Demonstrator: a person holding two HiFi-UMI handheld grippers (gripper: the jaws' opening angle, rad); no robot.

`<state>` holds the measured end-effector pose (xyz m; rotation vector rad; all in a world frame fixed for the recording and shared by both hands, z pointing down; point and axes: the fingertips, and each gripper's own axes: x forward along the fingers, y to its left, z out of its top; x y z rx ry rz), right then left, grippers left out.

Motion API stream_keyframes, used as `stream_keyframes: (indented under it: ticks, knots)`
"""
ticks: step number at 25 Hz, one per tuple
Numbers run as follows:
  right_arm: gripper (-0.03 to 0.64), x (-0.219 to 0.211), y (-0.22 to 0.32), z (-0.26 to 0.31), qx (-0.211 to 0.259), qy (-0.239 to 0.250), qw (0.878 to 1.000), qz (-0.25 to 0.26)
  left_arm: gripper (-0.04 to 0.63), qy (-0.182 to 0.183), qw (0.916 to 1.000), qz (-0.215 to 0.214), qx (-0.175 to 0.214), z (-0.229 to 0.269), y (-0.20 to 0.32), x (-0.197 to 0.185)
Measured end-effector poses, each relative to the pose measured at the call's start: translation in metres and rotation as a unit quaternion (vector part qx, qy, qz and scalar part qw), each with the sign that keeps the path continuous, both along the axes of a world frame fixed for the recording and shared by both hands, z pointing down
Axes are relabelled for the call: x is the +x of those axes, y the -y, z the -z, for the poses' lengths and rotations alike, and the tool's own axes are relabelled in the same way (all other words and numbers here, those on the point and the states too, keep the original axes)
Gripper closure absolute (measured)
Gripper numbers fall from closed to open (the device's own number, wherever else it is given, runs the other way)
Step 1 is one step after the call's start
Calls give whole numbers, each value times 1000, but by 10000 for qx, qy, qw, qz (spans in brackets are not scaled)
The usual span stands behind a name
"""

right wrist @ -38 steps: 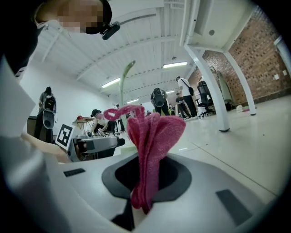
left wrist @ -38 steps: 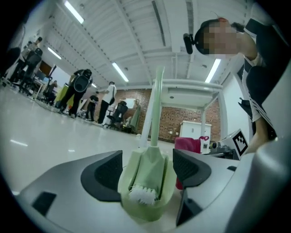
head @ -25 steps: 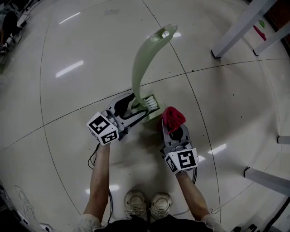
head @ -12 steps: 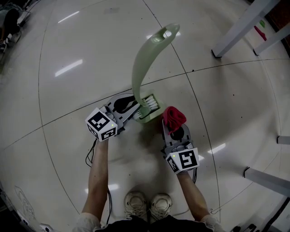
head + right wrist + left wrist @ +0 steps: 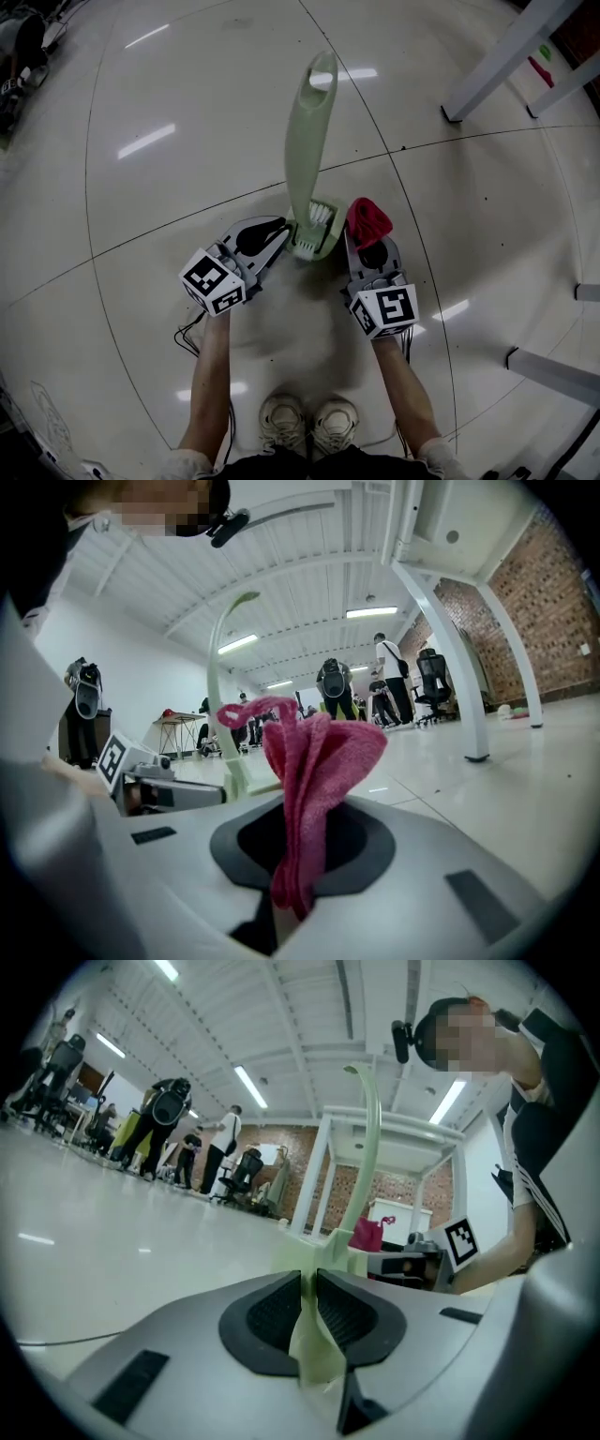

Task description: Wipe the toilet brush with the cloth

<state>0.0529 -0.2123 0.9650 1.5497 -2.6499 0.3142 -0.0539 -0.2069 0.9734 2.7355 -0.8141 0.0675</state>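
Note:
A pale green toilet brush (image 5: pixel 307 141) stands in its holder (image 5: pixel 317 246) on the shiny floor, its long handle rising toward the camera. My left gripper (image 5: pixel 281 238) is at the holder's left side. Its jaws are closing, and its pads (image 5: pixel 272 1312) press on a thin green plastic edge (image 5: pixel 311 1330) of the holder. The handle (image 5: pixel 367 1157) rises just beyond. My right gripper (image 5: pixel 364 238) sits right of the holder, shut on a bunched red cloth (image 5: pixel 368 220). The cloth (image 5: pixel 314 761) sticks up from between the pads, with the brush handle (image 5: pixel 217 686) to its left.
White table legs stand at the upper right (image 5: pixel 492 56) and lower right (image 5: pixel 553 370). The person's shoes (image 5: pixel 309 422) are below the grippers, and a black cable (image 5: pixel 187 336) trails by the left forearm. People and office chairs (image 5: pixel 159 1133) are far off across the hall.
The left gripper's jaws have come together on the holder's edge. The brush handle, curving to the right before, now looks straight and upright. Both grippers shifted slightly right.

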Motion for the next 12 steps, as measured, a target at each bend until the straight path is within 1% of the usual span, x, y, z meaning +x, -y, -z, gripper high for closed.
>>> stream_keyframes:
  ticks: [3,5,8,10,12]
  knots:
    - [586,-4,9,-1,-102,195,9992,322,537,2,10000,49,7,-1,-10,-4]
    - [586,-7,13,-1,-108,264,9979,574,538,55,10000,0,-7,0,-15,-5]
    - [586,-9,19,-1,-78,236,9965,798,538,235,9994,-244,18,0,-28,-1]
    - [586,-10,22,-1,-80,171,9956,918,538,203,9993,-329,-6,-1,-36,1]
    - [586,-11,21,-4,-99,43,9951,987,538,110,9996,-262,14,0,-40,1]
